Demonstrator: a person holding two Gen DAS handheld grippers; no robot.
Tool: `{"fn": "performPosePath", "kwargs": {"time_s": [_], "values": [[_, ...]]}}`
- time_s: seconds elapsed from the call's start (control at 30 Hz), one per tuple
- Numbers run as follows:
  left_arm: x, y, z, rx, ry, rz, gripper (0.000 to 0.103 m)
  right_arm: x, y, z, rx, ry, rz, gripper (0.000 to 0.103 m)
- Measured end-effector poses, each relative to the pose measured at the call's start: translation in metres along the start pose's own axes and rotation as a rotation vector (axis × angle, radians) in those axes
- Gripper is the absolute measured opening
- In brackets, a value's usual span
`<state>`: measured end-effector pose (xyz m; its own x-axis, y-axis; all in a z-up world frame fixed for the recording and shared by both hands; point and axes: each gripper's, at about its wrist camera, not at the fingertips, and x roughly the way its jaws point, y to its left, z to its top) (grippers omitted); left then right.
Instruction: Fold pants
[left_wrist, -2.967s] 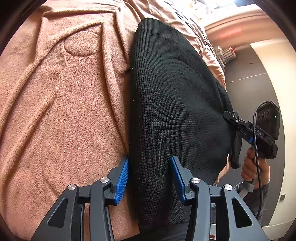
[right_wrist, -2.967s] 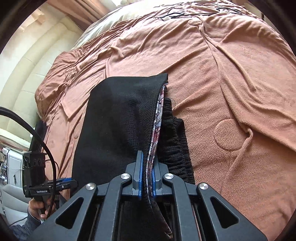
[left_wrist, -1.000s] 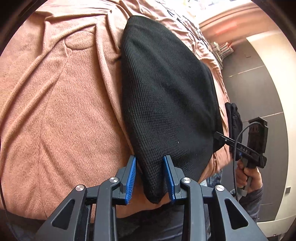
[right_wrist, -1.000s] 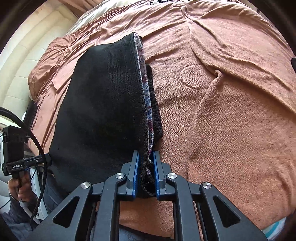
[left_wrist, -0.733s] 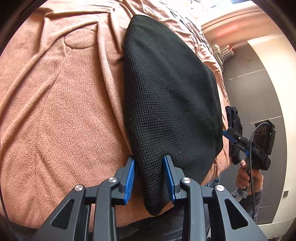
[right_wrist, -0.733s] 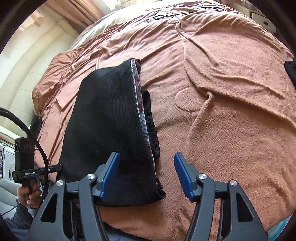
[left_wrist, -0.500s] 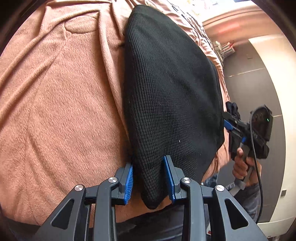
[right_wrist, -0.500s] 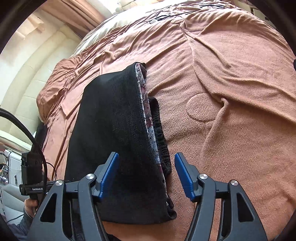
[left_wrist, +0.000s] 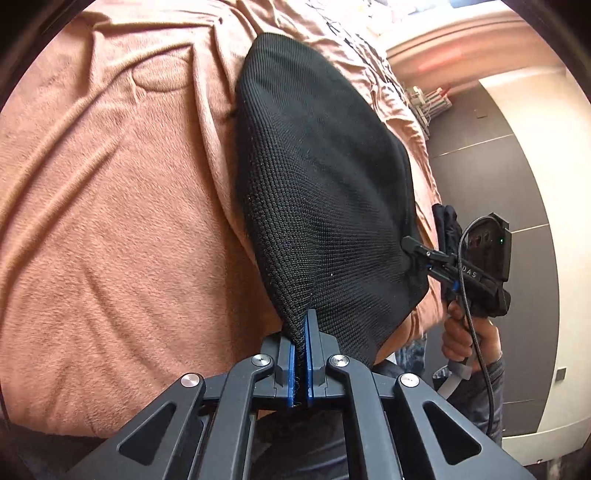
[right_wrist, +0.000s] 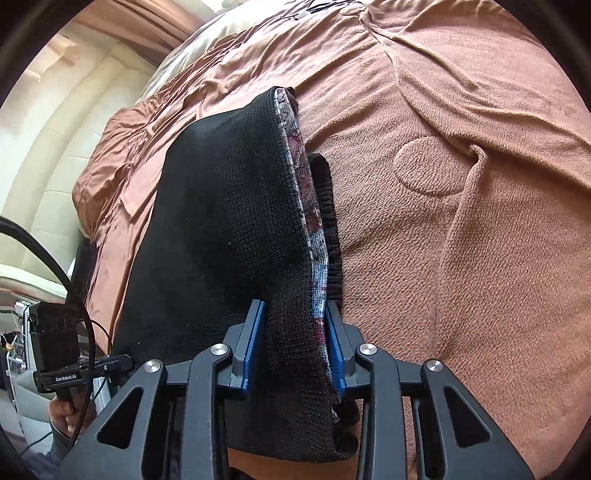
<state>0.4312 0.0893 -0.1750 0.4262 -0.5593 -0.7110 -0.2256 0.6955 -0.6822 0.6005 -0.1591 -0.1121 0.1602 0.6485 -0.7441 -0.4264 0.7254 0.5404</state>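
The black knit pants (left_wrist: 325, 192) lie folded on a brown blanket (left_wrist: 110, 221) on the bed. My left gripper (left_wrist: 301, 332) is shut on the near corner of the pants. The right gripper also shows in the left wrist view (left_wrist: 410, 247), at the pants' right edge. In the right wrist view the pants (right_wrist: 229, 221) show a patterned inner lining (right_wrist: 314, 229) and a ribbed waistband. My right gripper (right_wrist: 295, 328) has its blue pads on either side of the thick pants edge, partly closed around it. The left gripper (right_wrist: 122, 363) shows at the lower left.
The brown blanket (right_wrist: 480, 221) covers the bed with creases and a round dent (right_wrist: 428, 170). A padded cream headboard (right_wrist: 48, 155) is on the left. Dark floor (left_wrist: 491, 177) and a cream wall lie beyond the bed's right edge. A dark cloth (left_wrist: 445, 225) hangs near the bed edge.
My left gripper has closed fully on the pants' corner. My right gripper, wide open half a second ago, has narrowed around the pants' edge.
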Motion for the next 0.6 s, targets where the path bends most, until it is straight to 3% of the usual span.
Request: {"fn": "performPosePath", "kwargs": {"time_s": [0.17, 0.6], "values": [[-0.023, 0.011, -0.001, -0.004, -0.025, 0.005, 0.004, 0.004, 0.012, -0.008, 0.009, 0.022, 0.014, 0.023], [-0.04, 0.015, -0.004, 0.003, -0.047, 0.04, 0.004, 0.019, 0.035, -0.039, 0.084, 0.0, 0.071, 0.021]]}}
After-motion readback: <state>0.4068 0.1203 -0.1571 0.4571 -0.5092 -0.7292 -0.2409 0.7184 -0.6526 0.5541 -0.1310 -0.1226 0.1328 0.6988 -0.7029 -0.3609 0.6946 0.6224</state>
